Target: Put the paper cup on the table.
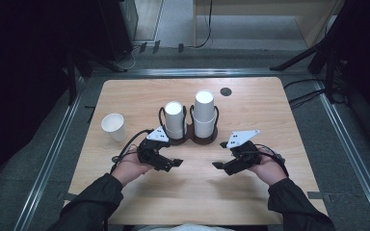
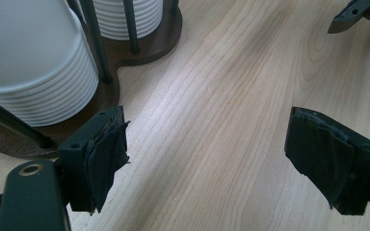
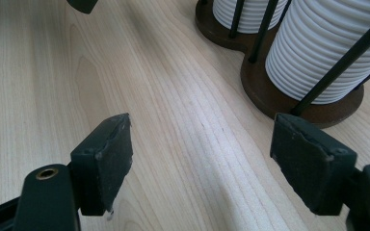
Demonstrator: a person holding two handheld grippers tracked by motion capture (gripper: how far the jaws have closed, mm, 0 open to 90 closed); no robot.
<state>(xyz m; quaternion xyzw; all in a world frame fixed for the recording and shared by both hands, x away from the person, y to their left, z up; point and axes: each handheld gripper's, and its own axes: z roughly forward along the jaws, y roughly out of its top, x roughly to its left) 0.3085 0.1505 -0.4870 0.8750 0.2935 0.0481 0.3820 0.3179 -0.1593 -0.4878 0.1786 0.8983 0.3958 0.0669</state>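
I can read no brand, label or writing anywhere: the cups are plain white and the holder's base is bare dark brown. My left gripper (image 1: 177, 162) and my right gripper (image 1: 215, 165) hover low over the near middle of the worktop (image 1: 270, 110), tips turned toward each other and well apart. Both pairs of jaws are spread wide and released, with bare wood grain between the pads (image 2: 107, 159) and nothing in them.

The cup holder (image 1: 191, 139) stands just beyond my grippers, at the worktop's centre: a twin base with thin black rods around two stacks of upturned white paper cups, the left stack (image 1: 174, 118) shorter than the right stack (image 1: 204, 113). A single cup (image 1: 114, 127) stands mouth up to the left, apart from the holder.

The worktop is pale wood with rounded corners and a small dark round cap (image 1: 226, 91) near its far edge. Around it lie grey floor (image 1: 183, 19), metal rails, cables and dark stands.
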